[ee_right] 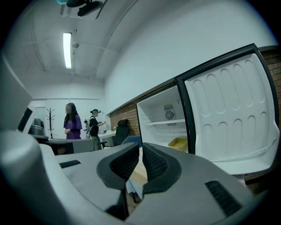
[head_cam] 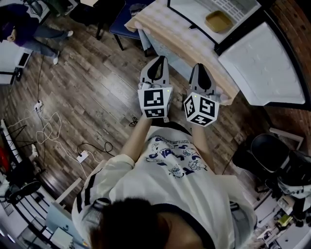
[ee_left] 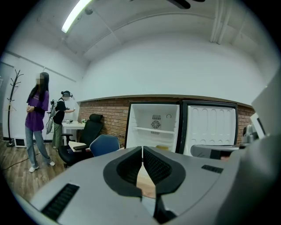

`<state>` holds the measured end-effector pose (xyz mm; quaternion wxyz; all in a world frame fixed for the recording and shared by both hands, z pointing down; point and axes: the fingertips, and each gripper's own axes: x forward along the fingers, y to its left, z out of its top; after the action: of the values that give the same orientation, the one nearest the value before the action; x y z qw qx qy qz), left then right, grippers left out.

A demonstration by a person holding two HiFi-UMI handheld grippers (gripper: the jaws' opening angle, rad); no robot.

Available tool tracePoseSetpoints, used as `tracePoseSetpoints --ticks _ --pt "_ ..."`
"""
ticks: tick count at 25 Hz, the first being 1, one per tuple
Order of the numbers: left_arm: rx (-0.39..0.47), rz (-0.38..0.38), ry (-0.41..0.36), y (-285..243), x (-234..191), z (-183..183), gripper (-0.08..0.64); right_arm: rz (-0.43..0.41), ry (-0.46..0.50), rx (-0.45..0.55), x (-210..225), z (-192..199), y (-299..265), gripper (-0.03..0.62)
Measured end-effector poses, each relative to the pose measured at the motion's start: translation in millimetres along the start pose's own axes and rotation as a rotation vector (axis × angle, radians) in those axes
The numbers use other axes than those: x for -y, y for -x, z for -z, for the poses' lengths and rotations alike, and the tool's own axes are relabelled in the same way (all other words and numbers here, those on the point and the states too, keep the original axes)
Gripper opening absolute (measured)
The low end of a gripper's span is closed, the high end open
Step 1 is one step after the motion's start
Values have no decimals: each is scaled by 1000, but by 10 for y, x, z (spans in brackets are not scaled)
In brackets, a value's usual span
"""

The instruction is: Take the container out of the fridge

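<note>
In the fridge [head_cam: 192, 13], apparently low, the container [head_cam: 218, 21] lies well beyond closed left tool [head_cam: 158, 59] and right tool [head_cam: 201, 66].

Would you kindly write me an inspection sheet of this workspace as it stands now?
Surface: light table stands between the person and the fridge.
Job's things: fridge with its door wide open; yellow container sits inside, untouched.
Clutter: assorted gear on the floor at the person's right.
Grippers: left claw shut, empty; right claw shut, empty; both short of the fridge.
Cables: white cable and power strip loose on the wood floor.
Surroundings: two people standing by a desk, blue chair, brick wall.
</note>
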<state>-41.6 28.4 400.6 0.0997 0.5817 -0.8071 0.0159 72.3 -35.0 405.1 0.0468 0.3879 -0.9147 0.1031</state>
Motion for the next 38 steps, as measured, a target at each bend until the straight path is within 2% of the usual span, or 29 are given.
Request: tracePoseSetpoints --ticks 8,16,28,38 --pt "-3 60 -2 -530 -39 -62 23 55 -6 11 162 -73 -392 46" --pt "-17 155 -9 -1210 -52 -218 23 151 -24 16 405 -183 -908 46" --pt "-79 292 -15 -2126 -62 -343 23 291 -49 17 692 -375 -1568 46" --pt "-148 437 -34 -2873 149 -300 23 422 -70 20 1008 -409 -1961 46"
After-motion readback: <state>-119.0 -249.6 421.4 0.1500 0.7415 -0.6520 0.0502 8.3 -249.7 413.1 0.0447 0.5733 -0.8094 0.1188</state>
